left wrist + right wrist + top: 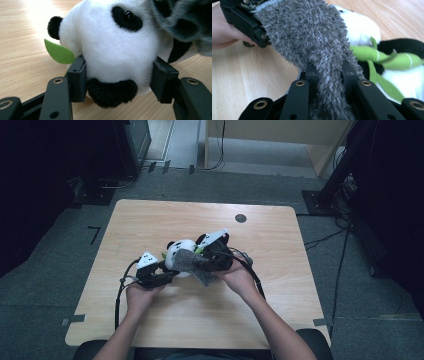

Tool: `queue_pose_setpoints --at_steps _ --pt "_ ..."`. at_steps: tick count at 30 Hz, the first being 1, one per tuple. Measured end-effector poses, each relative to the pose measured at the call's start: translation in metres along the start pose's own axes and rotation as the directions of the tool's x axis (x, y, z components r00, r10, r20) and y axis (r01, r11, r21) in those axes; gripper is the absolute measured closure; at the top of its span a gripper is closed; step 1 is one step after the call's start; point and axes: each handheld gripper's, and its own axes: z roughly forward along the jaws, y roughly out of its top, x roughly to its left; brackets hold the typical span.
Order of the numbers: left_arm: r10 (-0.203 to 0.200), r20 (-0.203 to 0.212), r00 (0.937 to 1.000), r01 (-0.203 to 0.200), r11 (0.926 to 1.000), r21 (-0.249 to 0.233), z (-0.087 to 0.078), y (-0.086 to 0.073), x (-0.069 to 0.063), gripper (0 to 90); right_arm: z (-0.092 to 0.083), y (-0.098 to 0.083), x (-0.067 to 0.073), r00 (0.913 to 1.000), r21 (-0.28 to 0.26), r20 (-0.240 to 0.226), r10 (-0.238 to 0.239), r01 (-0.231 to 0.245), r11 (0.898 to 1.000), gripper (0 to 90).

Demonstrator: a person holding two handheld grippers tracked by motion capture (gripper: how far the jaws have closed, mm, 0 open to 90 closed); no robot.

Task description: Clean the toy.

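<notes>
- Your left gripper (117,77) had its two jaws set roughly half apart, one on each side of the plush panda (112,47), pressed into the white fur of its head.
- Between those jaws, the panda's black muzzle patch sat low and close to you, just above the wood; its black eye patch with the shiny bead lay farther out, beyond the fingertips.
- A green felt leaf (58,53) stuck out just outside the left-hand finger (77,78) in that view, touching its tip.
- In the high view your left gripper (159,276) lay low on the wooden table (150,220), touching the panda (179,251) from the left.
- Your right gripper (328,75) had its jaws drawn almost together, pinching a strip of fuzzy grey cloth (312,37) that ran straight up between the fingers.
- Beyond those fingertips the cloth widened and draped over the panda's white body (362,27); its far edge reached your other gripper's black body.
- To the right of the right-hand finger (348,75) in that view lay the toy's green bamboo stalk (382,56), across black and white fur.
- From above, your right gripper (220,255) sat just right of the panda, with the grey cloth (195,262) spread across the toy's front between both grippers.
</notes>
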Motion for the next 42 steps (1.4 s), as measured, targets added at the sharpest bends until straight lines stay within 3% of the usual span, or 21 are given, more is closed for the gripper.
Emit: queue_pose_setpoints --at_steps 11,20,24,28,31,35,39,42 --pt "0.006 0.001 1.0 -0.006 1.0 0.0 0.0 0.0 0.0 40.3 -0.023 -0.017 -0.022 0.9981 -0.015 0.023 0.057 -0.057 0.998 74.6" --pt "0.02 0.0 0.9998 -0.02 0.9998 0.004 0.0 0.0 -0.001 40.3 -0.037 -0.028 -0.043 0.9912 -0.042 0.058 0.119 -0.116 0.992 74.9" --pt "0.017 -0.002 0.9999 -0.017 0.9998 0.011 0.0 -0.001 0.0 40.4 -0.045 -0.035 -0.054 0.982 -0.042 0.107 0.156 -0.152 0.987 75.3" --pt "0.021 -0.006 0.9998 -0.021 0.9997 0.013 0.0 -0.001 0.0 40.4 -0.047 -0.049 -0.065 0.9768 -0.045 0.081 0.198 -0.195 0.98 75.4" --pt "0.015 -0.005 0.9999 -0.015 0.9998 0.014 0.0 -0.001 0.0 40.3 -0.049 -0.056 -0.069 0.972 -0.044 0.096 0.214 -0.211 0.977 75.4" --pt "0.01 0.0 0.9999 -0.01 0.9999 0.011 0.0 -0.001 0.001 40.2 -0.054 -0.059 -0.072 0.968 -0.058 0.103 0.229 -0.224 0.973 75.4" --pt "0.007 0.0 1.0 -0.007 0.9999 0.007 0.001 -0.001 0.0 40.1 -0.062 -0.05 -0.066 0.9724 -0.091 0.097 0.212 -0.204 0.975 75.5" --pt "0.009 0.001 1.0 -0.009 0.9999 0.006 0.001 -0.001 0.001 40.0 -0.07 -0.036 -0.057 0.9803 -0.132 0.075 0.183 -0.172 0.976 75.5"
